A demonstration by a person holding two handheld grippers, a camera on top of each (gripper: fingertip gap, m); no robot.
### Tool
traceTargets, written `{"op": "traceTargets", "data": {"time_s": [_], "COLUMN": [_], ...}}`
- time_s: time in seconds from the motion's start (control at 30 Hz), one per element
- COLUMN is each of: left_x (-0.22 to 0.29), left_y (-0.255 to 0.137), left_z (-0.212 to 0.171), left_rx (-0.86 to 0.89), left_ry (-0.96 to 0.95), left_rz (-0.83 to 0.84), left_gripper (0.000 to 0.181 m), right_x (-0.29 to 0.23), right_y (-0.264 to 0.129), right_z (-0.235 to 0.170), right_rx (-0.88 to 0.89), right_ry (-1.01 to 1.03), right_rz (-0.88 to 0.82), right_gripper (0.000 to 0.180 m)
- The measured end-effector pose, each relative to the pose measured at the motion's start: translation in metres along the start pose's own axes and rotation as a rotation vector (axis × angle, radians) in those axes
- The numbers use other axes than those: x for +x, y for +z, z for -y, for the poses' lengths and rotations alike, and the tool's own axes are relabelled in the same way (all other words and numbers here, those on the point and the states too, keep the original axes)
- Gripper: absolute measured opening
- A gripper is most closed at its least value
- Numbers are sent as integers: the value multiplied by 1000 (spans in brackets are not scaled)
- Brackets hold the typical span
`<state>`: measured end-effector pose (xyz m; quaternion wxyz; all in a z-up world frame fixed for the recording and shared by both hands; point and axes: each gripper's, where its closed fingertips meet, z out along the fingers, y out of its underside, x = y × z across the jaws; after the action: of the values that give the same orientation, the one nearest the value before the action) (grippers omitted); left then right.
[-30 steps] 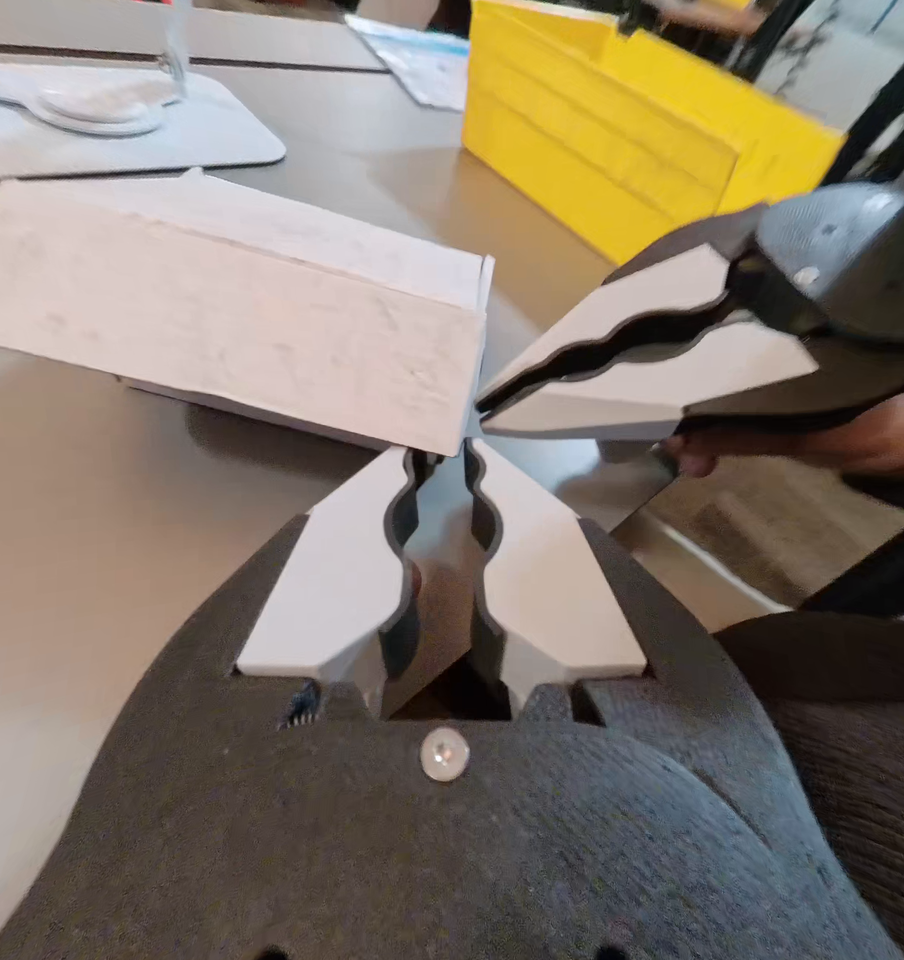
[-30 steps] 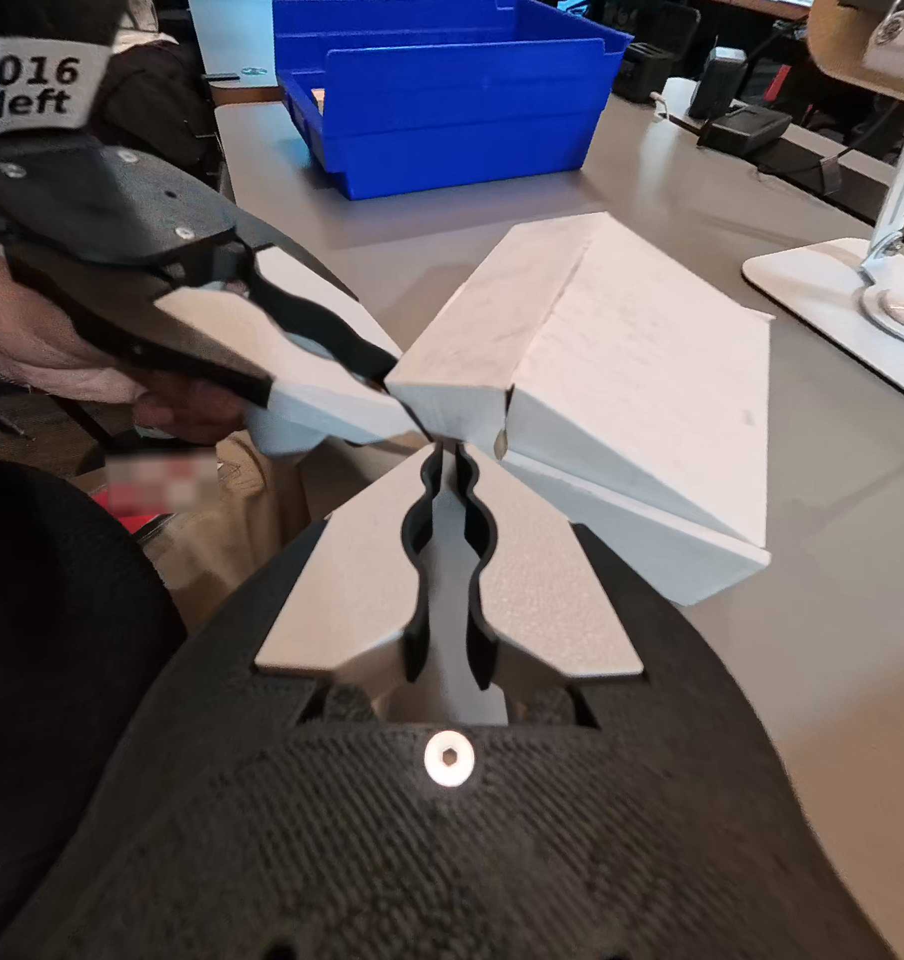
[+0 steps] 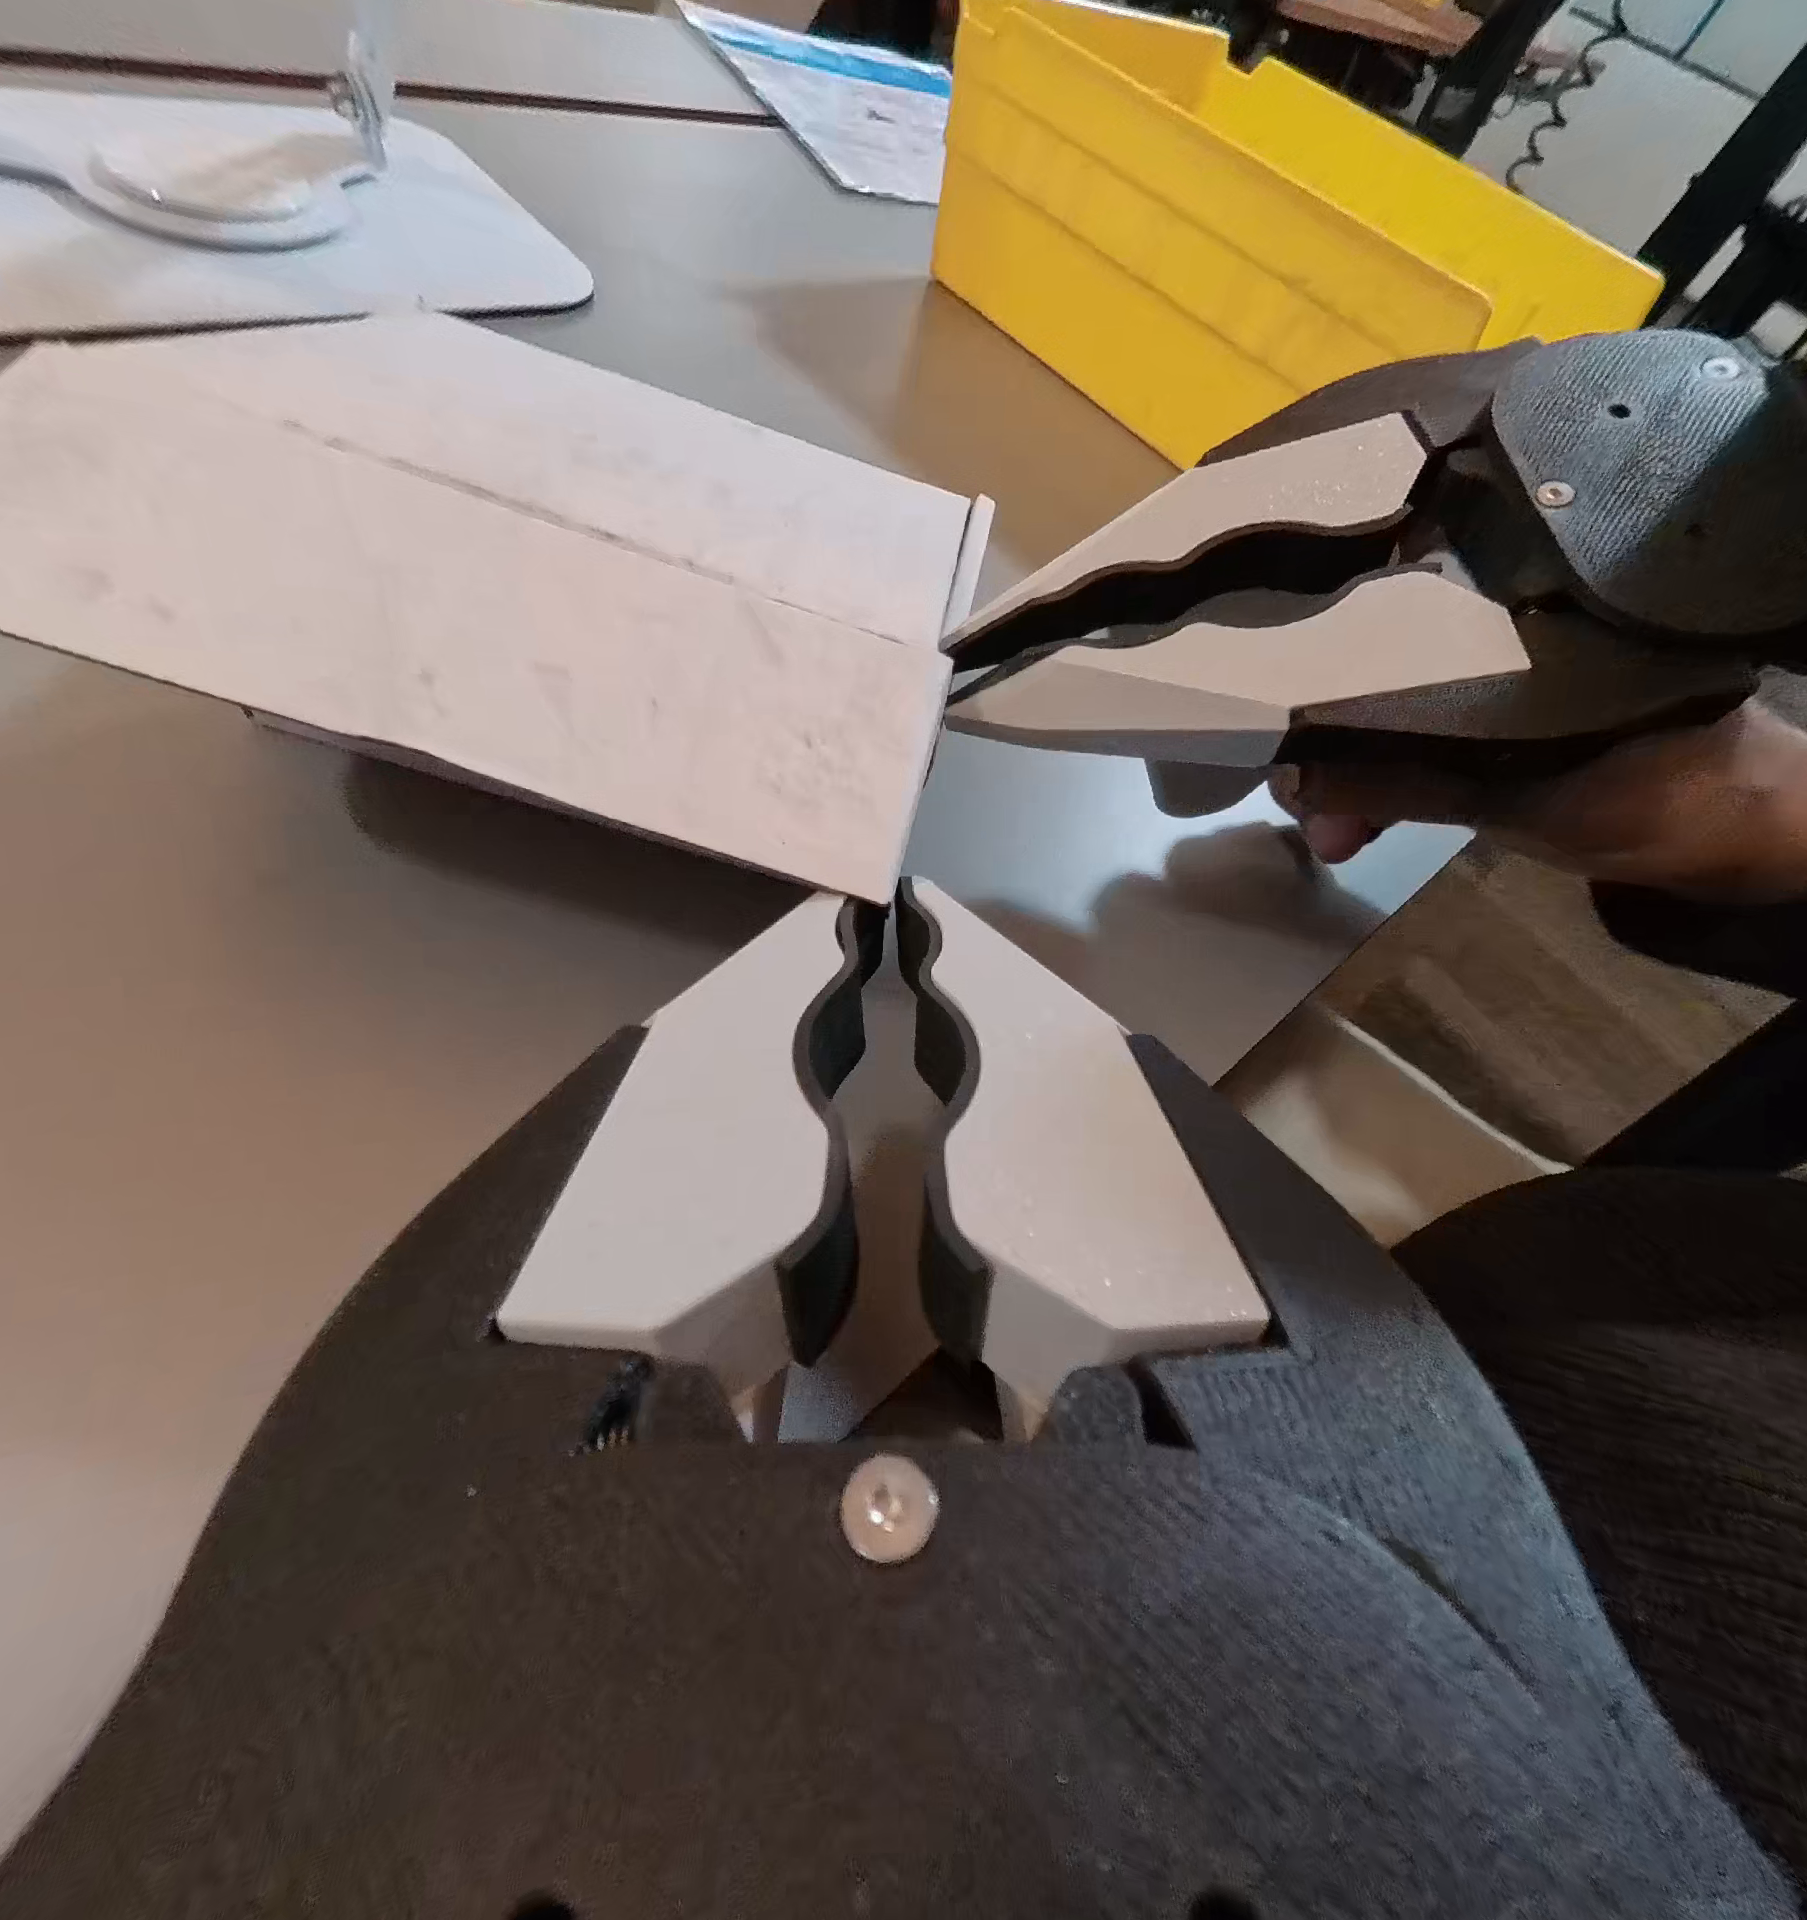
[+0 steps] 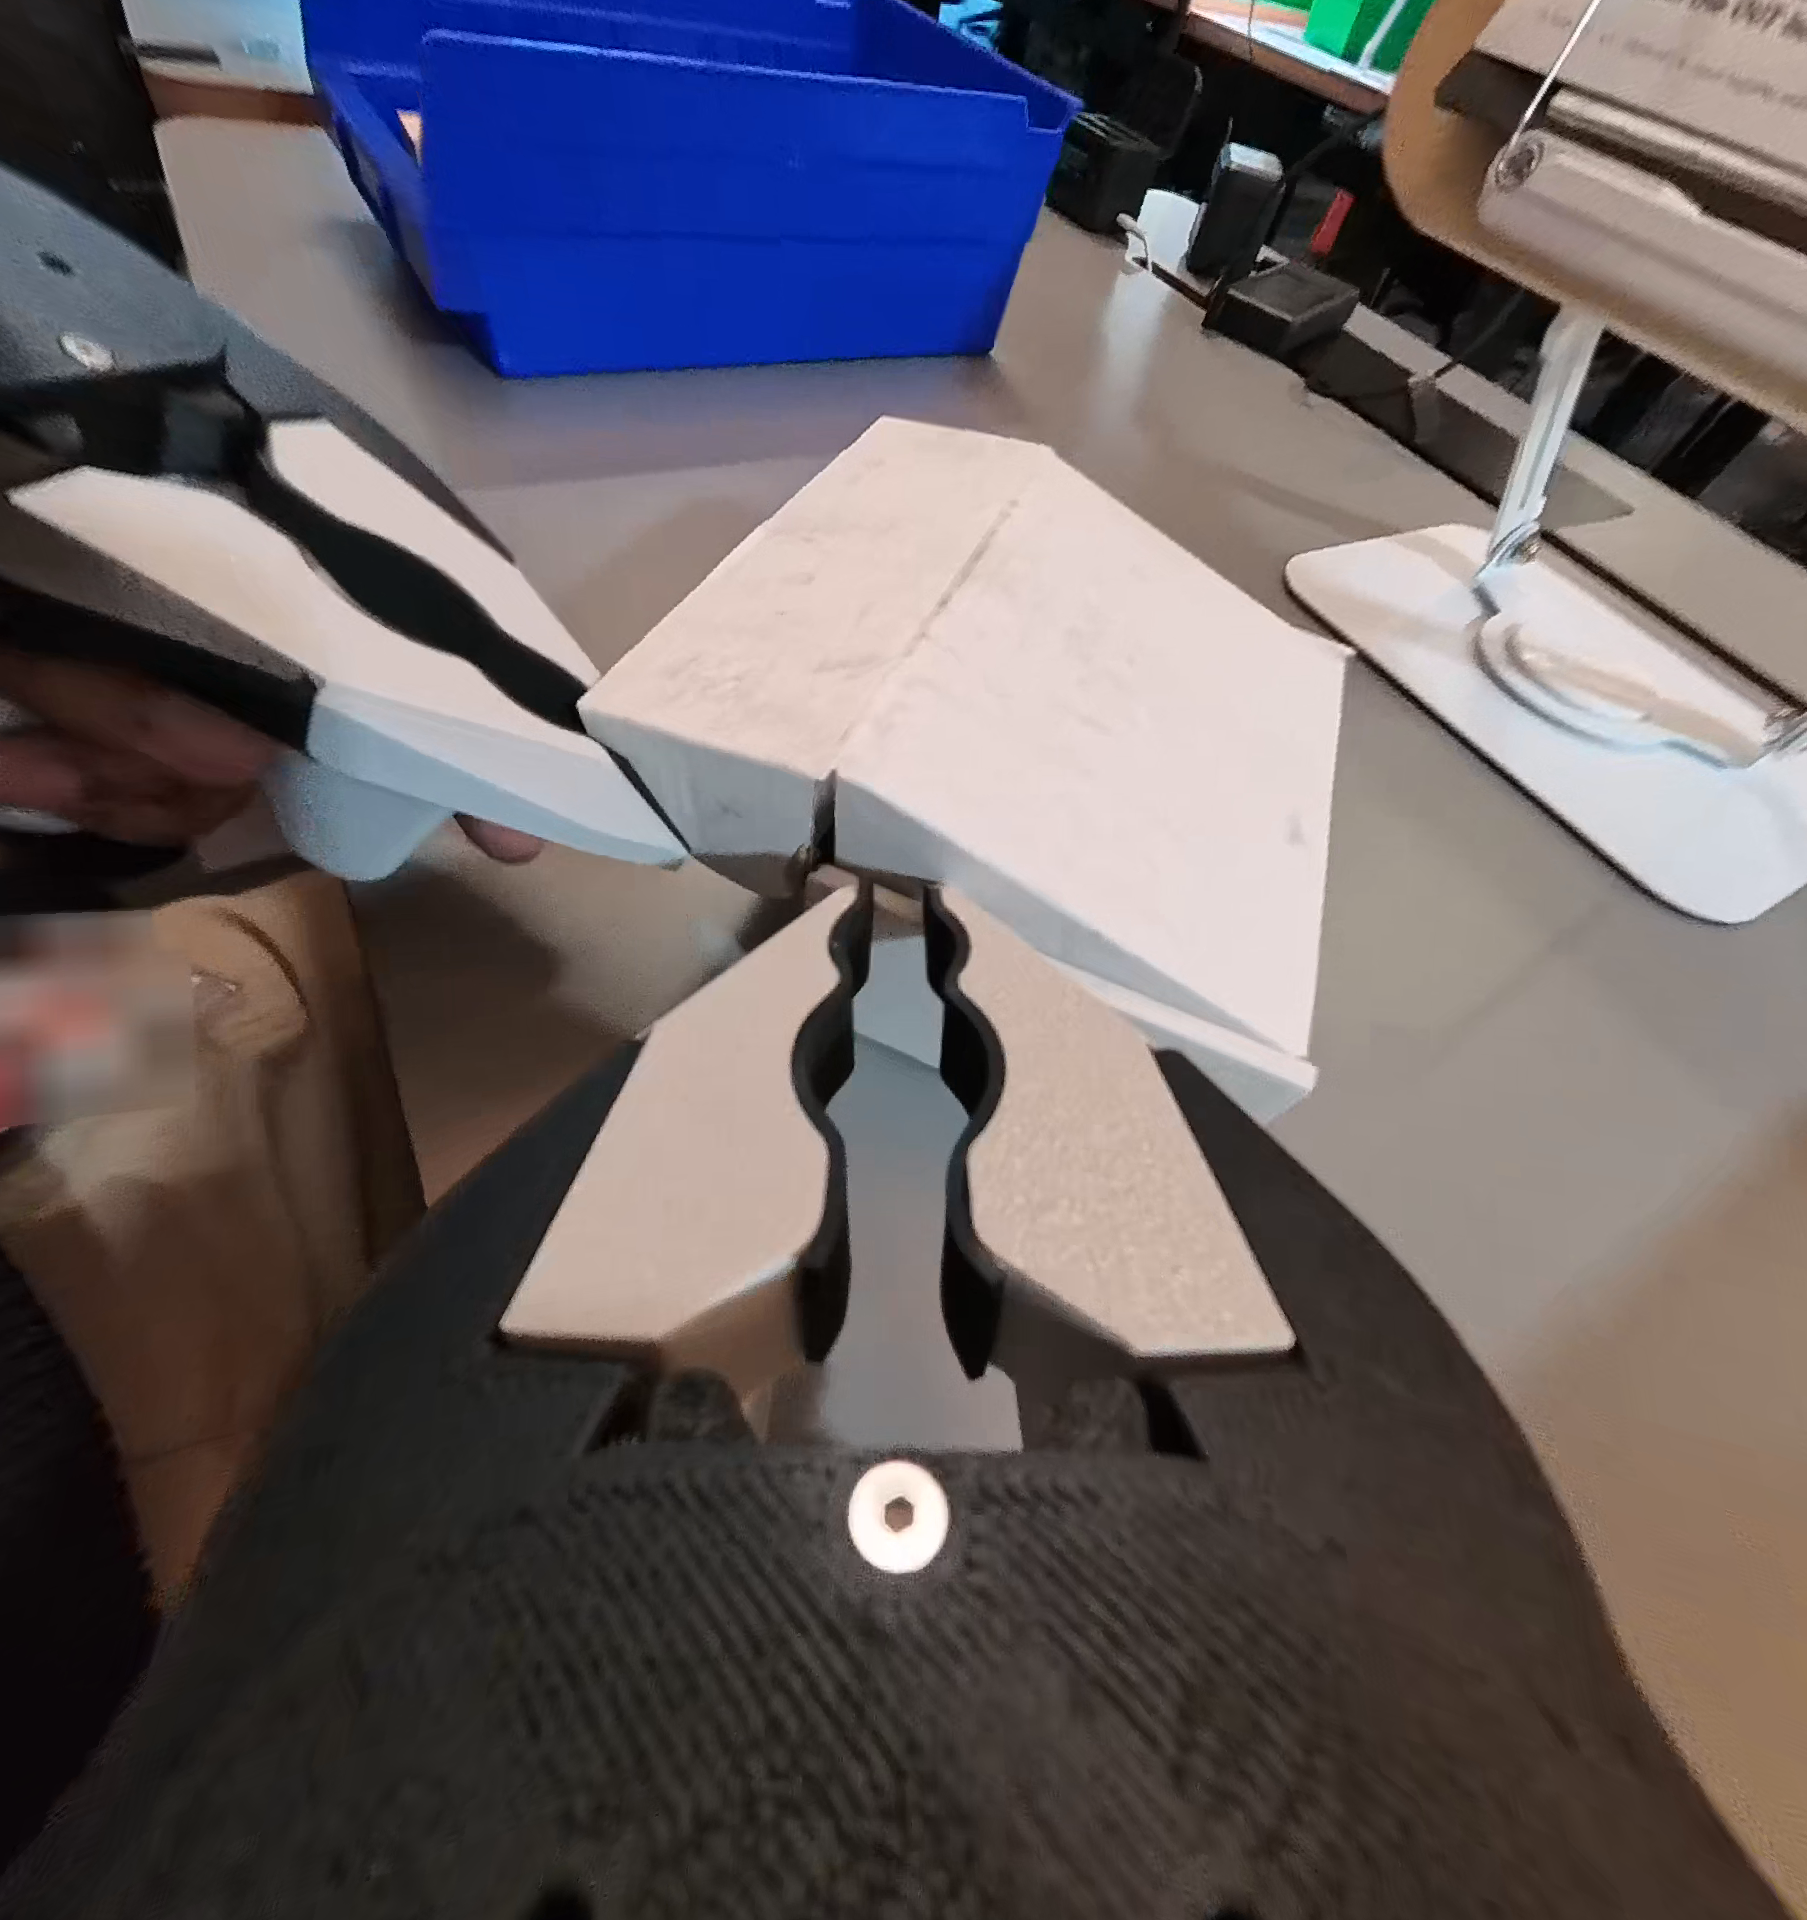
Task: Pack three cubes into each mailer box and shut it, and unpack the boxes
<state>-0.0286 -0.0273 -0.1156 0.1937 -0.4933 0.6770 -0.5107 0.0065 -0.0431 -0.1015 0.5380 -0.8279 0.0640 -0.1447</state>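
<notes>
Pinching one near corner of the white mailer box [image 3: 442,582] with both nearly closed claws, left gripper [image 3: 894,914] and right gripper [image 4: 894,899], I tilt it off the table [image 3: 151,1039]; thin, light cardboard probably buckles, so I grip edges.

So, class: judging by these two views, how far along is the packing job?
Done: nothing certain; no cubes show anywhere. In hand: both claws, left and right, pinch corners of the white mailer box, its lid partly raised. Left: whether packing or unpacking follows is unclear; the blue bin and yellow bin wait nearby.
</notes>
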Motion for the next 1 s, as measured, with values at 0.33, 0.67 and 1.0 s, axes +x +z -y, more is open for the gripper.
{"op": "traceTargets", "data": {"time_s": [0.33,0.67,1.0], "left_x": [-6,1,-2], "left_y": [9,16,18], "left_z": [-2,-3,-2], "left_rx": [9,39,44], "left_ry": [-179,-337,-309], "left_rz": [6,-35,-12], "left_gripper": [1,0,0], "right_x": [3,4,6], "right_y": [0,1,-2], "right_z": [-2,-4,-1], "right_rx": [-1,0,9], "right_ry": [29,92,59], "right_rz": [-7,13,2], "right_gripper": [9,7,13]}}
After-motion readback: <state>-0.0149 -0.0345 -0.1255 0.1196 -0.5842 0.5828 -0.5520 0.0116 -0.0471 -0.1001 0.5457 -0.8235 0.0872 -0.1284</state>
